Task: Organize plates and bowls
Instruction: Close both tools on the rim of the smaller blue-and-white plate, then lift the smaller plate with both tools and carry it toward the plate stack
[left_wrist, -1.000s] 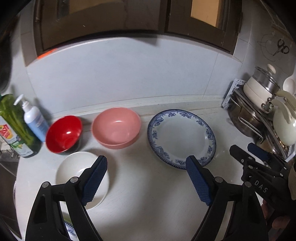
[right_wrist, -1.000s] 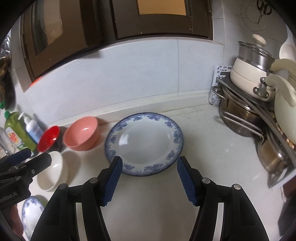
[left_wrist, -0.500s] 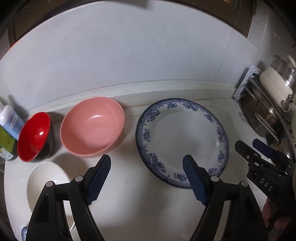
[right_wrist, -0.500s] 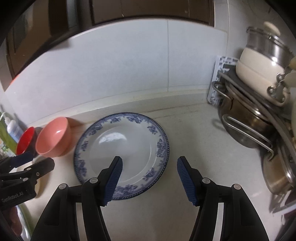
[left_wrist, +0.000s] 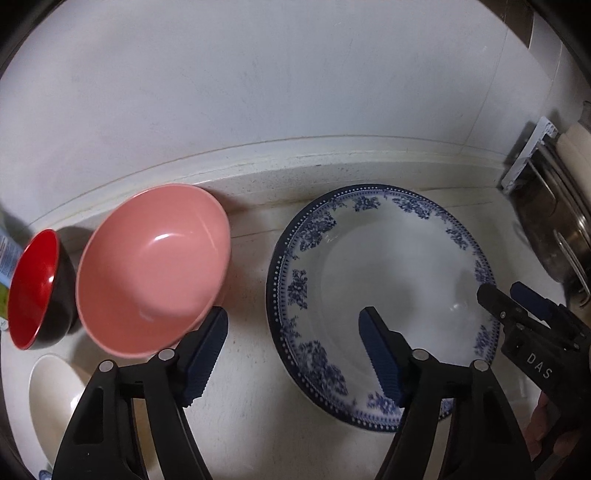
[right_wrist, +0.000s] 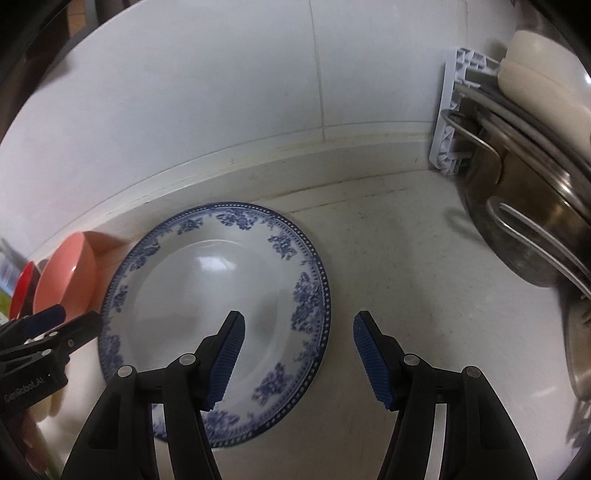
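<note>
A blue-patterned white plate (left_wrist: 384, 291) lies flat on the counter; it also shows in the right wrist view (right_wrist: 207, 299). A pink bowl (left_wrist: 151, 266) stands to its left, a red bowl (left_wrist: 33, 291) beyond that, and a white bowl (left_wrist: 55, 398) in front of them. My left gripper (left_wrist: 293, 334) is open, straddling the plate's left rim. My right gripper (right_wrist: 297, 339) is open, straddling the plate's right rim. Both are empty. The right gripper's tips (left_wrist: 517, 299) show over the plate's right edge in the left wrist view.
Steel pots (right_wrist: 528, 236) and a cream lidded pot (right_wrist: 543, 81) sit on a rack at the right against the tiled wall. A bottle (left_wrist: 7, 251) stands at the far left. The counter's raised back ledge (left_wrist: 295, 155) runs behind the dishes.
Both grippers have moved forward and down toward the blue-patterned plate, which now fills more of each view. Both stay open.
</note>
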